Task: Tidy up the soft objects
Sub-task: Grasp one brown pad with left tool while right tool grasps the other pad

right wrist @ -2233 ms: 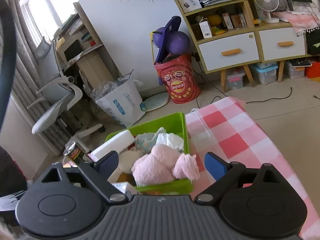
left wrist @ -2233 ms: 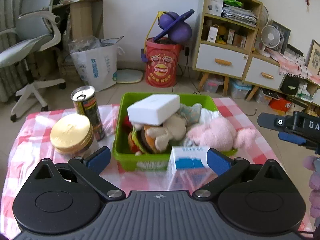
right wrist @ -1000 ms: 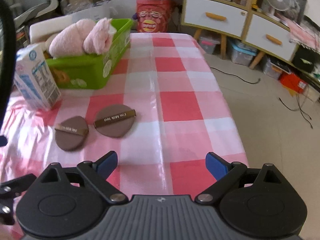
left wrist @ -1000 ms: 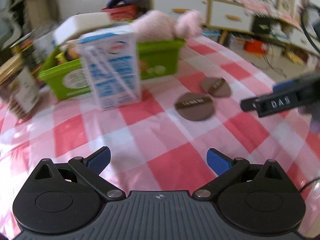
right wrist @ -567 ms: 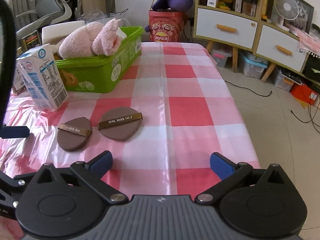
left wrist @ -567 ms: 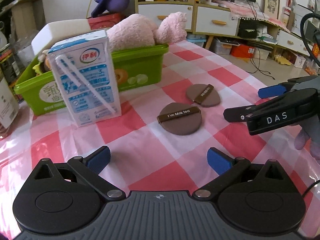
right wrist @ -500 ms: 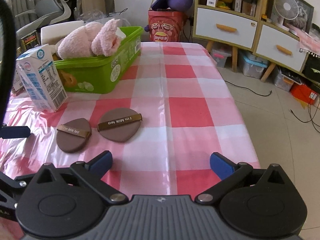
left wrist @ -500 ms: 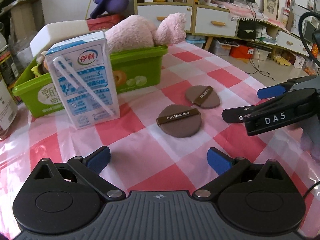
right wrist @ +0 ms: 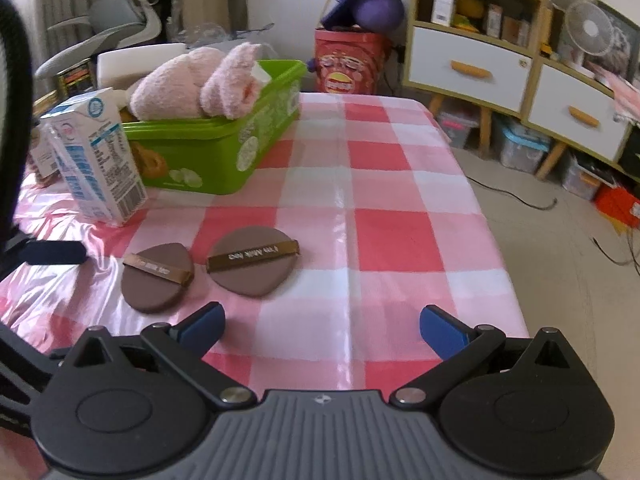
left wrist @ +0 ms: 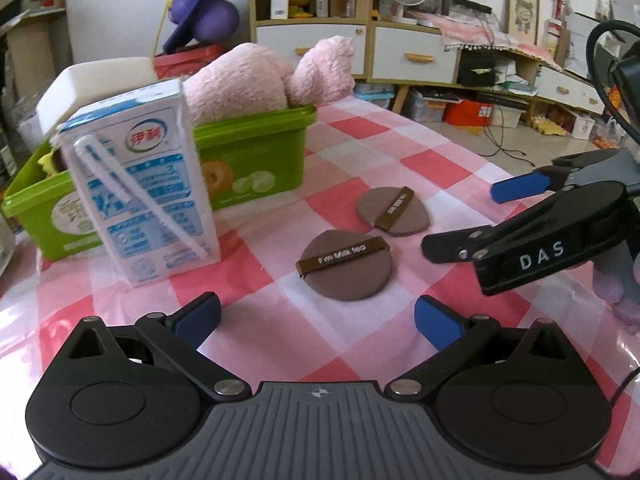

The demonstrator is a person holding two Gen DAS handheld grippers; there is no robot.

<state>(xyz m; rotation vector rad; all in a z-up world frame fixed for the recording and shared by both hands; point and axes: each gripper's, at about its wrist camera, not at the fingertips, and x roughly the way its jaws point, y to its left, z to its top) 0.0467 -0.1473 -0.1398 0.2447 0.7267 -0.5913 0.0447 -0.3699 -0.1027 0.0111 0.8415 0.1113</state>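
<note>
Two brown powder puffs lie side by side on the checked tablecloth: a round one (left wrist: 346,264) (right wrist: 157,277) and a teardrop one (left wrist: 393,209) (right wrist: 252,261). A green bin (left wrist: 256,148) (right wrist: 224,140) holds a pink plush toy (left wrist: 256,76) (right wrist: 200,84) and a white foam block (left wrist: 96,80). My left gripper (left wrist: 316,320) is open and empty, just short of the round puff. My right gripper (right wrist: 322,326) is open and empty, near the teardrop puff; it also shows in the left wrist view (left wrist: 472,224).
A milk carton (left wrist: 140,196) (right wrist: 94,160) stands in front of the bin. The table's right edge (right wrist: 500,240) drops to the floor. Behind are a red snack bucket (right wrist: 352,64), drawers (right wrist: 472,64) and an office chair (right wrist: 104,40).
Both grippers have moved down from above the bin to low over the cloth in front of the puffs. In the last half second they edged slightly closer. Both stayed open.
</note>
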